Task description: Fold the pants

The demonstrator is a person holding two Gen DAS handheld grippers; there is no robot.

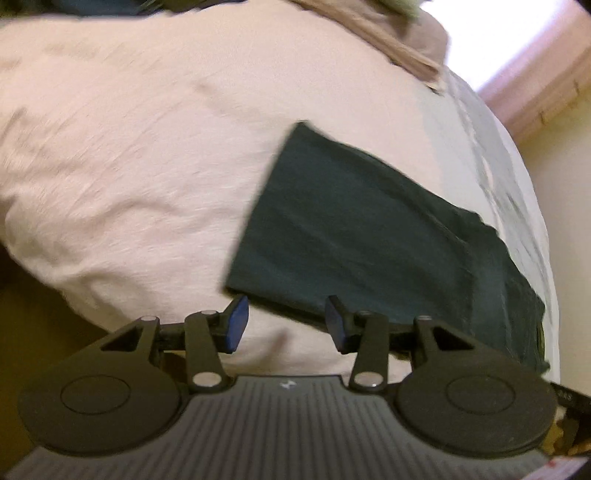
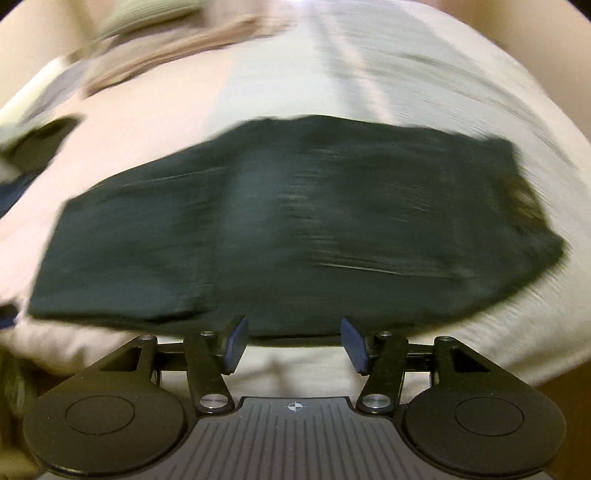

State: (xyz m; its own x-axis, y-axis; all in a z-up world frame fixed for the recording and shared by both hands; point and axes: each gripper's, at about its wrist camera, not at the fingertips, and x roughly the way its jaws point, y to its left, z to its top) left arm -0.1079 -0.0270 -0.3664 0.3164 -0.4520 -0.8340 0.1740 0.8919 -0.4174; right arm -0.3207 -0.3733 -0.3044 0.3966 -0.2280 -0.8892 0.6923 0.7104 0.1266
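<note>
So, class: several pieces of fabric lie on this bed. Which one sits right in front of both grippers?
The dark green folded pants, lying flat; the beige cloth is bunched at the far edge.

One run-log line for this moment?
pants: folded, flat on bed | left hand-held gripper: open, empty | right hand-held gripper: open, empty

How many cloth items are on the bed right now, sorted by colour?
Dark green: 1, the pants, lying flat on the sheet.
Tan or brown: 1, a garment at the far edge.
Pale green: 1, a blurred cloth beyond it.
Pinkish white: 1, the bed sheet underneath.
Total: 4
</note>
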